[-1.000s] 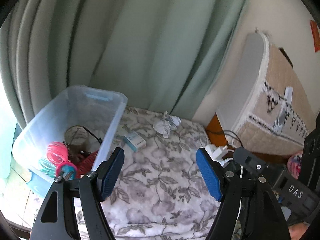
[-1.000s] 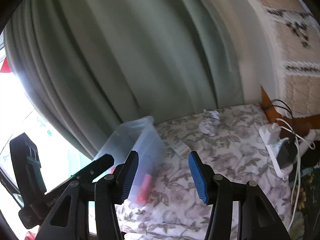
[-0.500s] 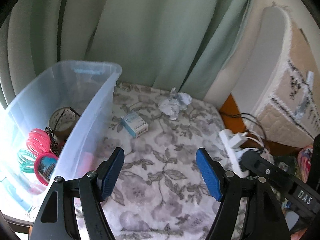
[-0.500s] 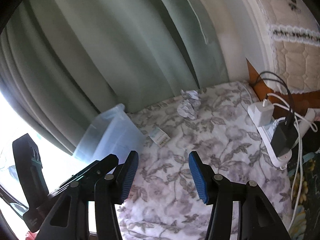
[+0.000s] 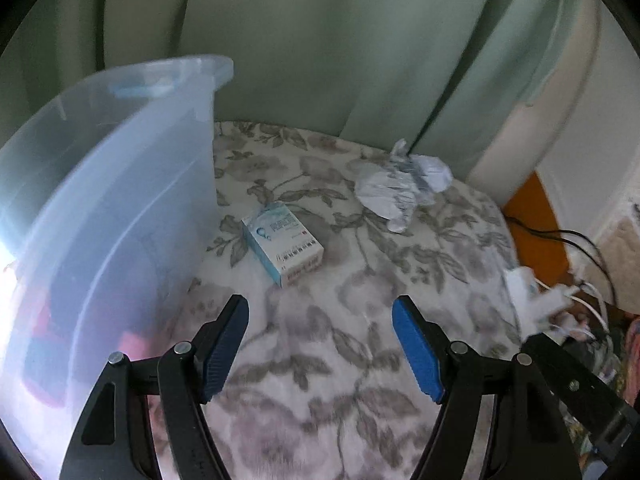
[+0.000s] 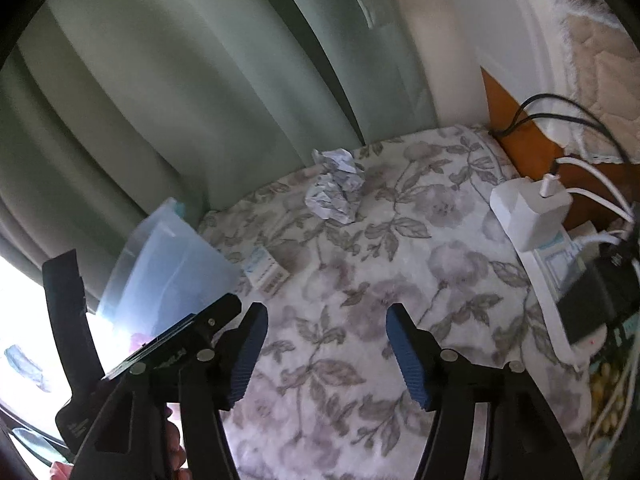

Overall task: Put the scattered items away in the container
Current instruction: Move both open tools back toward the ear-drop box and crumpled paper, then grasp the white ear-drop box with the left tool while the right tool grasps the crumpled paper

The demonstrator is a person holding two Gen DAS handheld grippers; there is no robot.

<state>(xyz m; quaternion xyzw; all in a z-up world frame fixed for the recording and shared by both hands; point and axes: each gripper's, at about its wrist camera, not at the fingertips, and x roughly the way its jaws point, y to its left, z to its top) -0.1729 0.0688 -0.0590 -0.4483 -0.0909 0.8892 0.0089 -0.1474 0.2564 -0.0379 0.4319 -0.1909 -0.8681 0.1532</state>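
A clear plastic bin (image 5: 120, 208) stands at the left on the floral cloth; it also shows in the right wrist view (image 6: 168, 272). Blurred pink and red items show through its wall. A small white and blue box (image 5: 284, 244) lies just right of the bin, also in the right wrist view (image 6: 268, 272). A crumpled white paper (image 5: 400, 188) lies farther back near the curtain, also in the right wrist view (image 6: 334, 192). My left gripper (image 5: 320, 344) is open and empty, short of the box. My right gripper (image 6: 324, 348) is open and empty over bare cloth.
A green curtain (image 5: 320, 40) hangs behind the table. A white power strip with chargers and cables (image 6: 536, 216) lies at the right edge, also in the left wrist view (image 5: 532, 292). A quilted mattress edge (image 6: 592, 40) stands at the far right.
Both grippers have moved forward and lower toward the table. The box and crumpled paper now look larger and closer. Both grippers stay open.
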